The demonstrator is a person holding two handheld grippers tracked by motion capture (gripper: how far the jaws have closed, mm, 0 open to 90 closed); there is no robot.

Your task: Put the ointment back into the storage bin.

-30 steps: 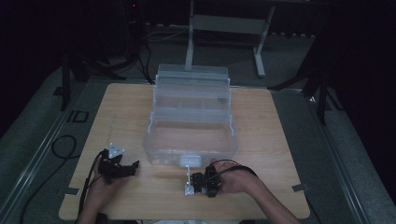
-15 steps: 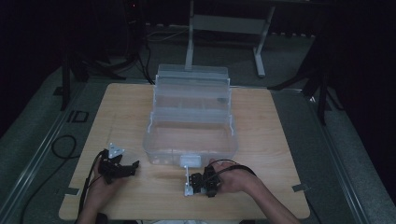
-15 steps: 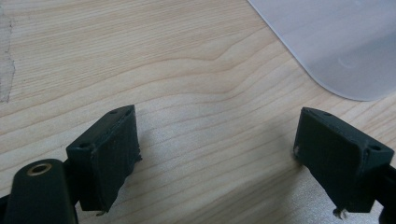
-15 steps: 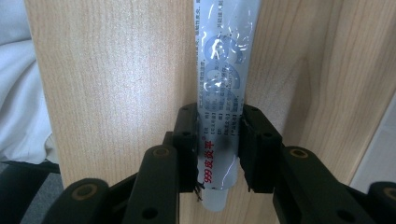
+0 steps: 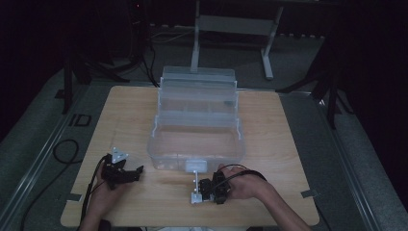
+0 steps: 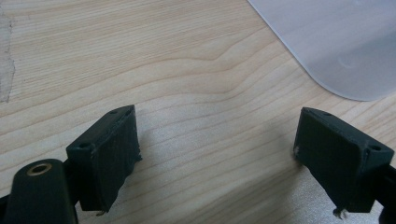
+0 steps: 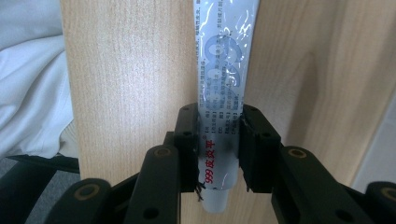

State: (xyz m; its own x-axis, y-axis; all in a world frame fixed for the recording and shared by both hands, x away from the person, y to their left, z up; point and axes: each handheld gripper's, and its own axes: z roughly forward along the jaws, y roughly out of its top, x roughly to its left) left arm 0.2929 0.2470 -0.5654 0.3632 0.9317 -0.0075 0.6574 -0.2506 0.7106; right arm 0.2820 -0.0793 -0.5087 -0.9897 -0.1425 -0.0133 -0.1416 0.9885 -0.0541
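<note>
- Left gripper (image 5: 137,172): jaws spread wide, nothing between, idle over bare table (image 5: 125,115) near the front-left corner of the clear box (image 5: 197,144).
- Clear box mid-table, tiers stepped open, compartments look empty; nothing stowed yet as far as I can tell.
- Right gripper (image 7: 219,135): jaws pinching a silver tube (image 7: 224,70) near its cap end, just in front of the box. Pickup looks done; placing in the box prob. left.
- Tube label: big "999", red "999皮炎平"; small print unreadable.
</note>
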